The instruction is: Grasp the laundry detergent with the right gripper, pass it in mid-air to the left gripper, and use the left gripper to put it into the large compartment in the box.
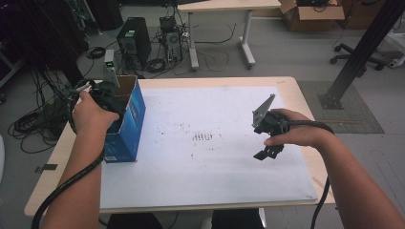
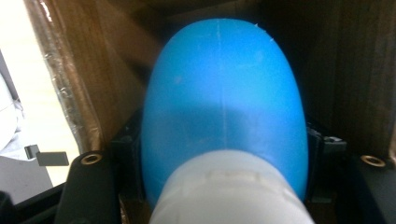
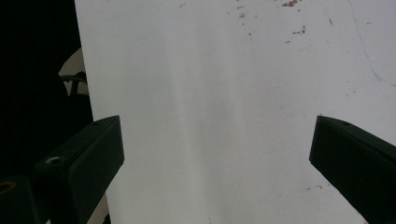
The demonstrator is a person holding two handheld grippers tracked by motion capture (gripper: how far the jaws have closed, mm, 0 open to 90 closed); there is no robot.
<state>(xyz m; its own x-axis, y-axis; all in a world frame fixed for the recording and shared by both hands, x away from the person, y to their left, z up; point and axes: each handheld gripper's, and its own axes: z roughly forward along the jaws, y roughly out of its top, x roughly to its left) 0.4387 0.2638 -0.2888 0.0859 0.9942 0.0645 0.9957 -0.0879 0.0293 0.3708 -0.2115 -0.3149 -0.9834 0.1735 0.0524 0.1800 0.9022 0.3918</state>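
Left gripper (image 1: 106,98) sits inside the blue box (image 1: 128,125) – fingers flanking a blue bulb (image 2: 224,107) (grip unclear); right gripper (image 1: 268,151) hovers over the worktop (image 1: 215,181), fingers spread.

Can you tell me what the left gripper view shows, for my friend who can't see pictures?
A smooth blue egg-shaped thing with a white base sits between the left gripper's two black jaws, very close to the camera. Brown cardboard walls of a box stand around it, so the gripper is reaching inside the box.
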